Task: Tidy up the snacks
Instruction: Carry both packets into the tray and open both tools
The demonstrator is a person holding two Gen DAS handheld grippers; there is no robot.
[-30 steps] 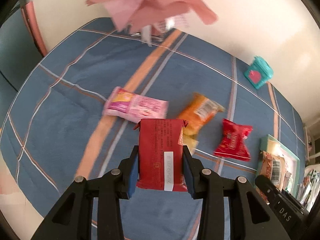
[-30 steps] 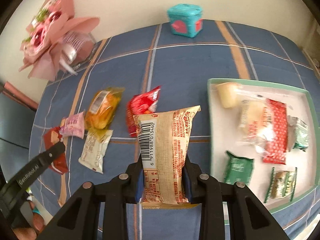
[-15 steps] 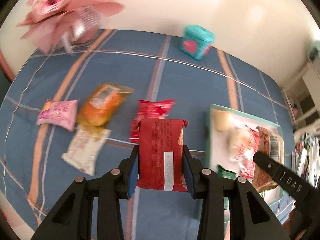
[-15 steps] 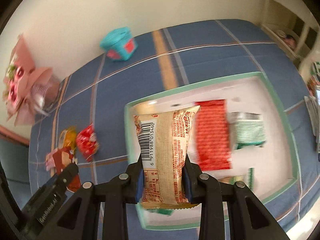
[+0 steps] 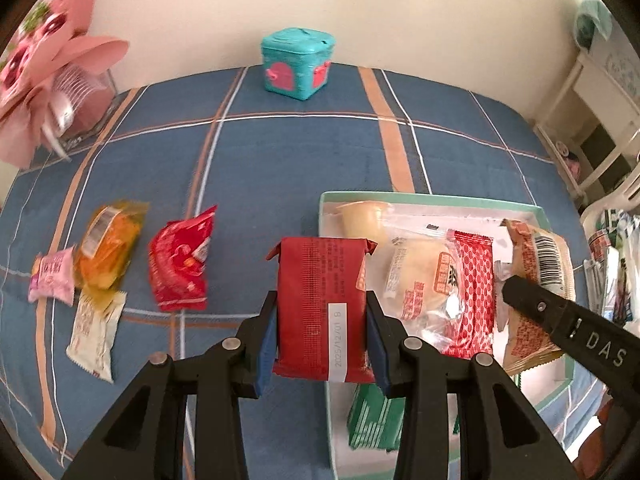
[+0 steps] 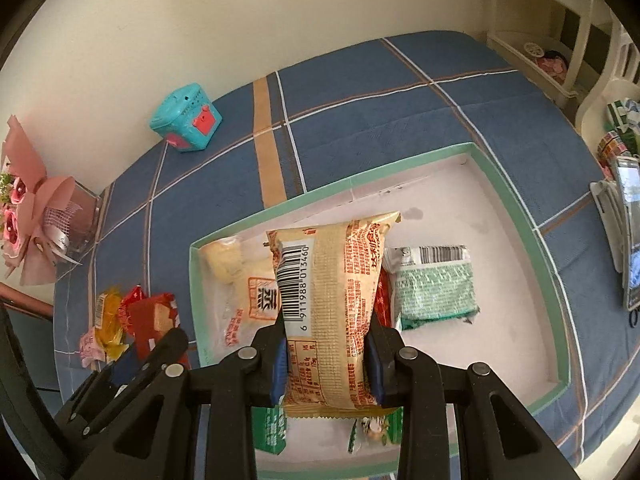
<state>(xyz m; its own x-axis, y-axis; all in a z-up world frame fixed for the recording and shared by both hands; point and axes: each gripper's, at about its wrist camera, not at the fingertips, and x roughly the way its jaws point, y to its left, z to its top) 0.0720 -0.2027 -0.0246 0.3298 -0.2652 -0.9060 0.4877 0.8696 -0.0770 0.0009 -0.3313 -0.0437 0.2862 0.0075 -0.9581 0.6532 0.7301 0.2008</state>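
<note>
My left gripper (image 5: 322, 332) is shut on a dark red snack packet (image 5: 322, 300), which hangs over the left edge of the green-rimmed white tray (image 5: 432, 199). My right gripper (image 6: 326, 356) is shut on a beige packet with a barcode (image 6: 328, 300), above the tray (image 6: 516, 208). In the tray lie a pale bun packet (image 5: 416, 276), a red patterned packet (image 5: 474, 280), a jelly cup (image 5: 366, 216) and green packets (image 6: 434, 288). Left of the tray, a red packet (image 5: 180, 264), an orange one (image 5: 106, 248), a pink one (image 5: 52, 276) and a white one (image 5: 94, 328) lie loose on the cloth.
A blue plaid cloth (image 5: 280, 160) covers the table. A teal box (image 5: 298, 62) stands at the back by the wall and a pink bouquet (image 5: 44, 80) at the back left. A white shelf (image 5: 600, 120) and a phone (image 6: 630, 232) are at the right.
Both grippers have swung to the right, from over the loose snacks to the tray, each keeping its packet. The right one now hangs over the tray's middle.
</note>
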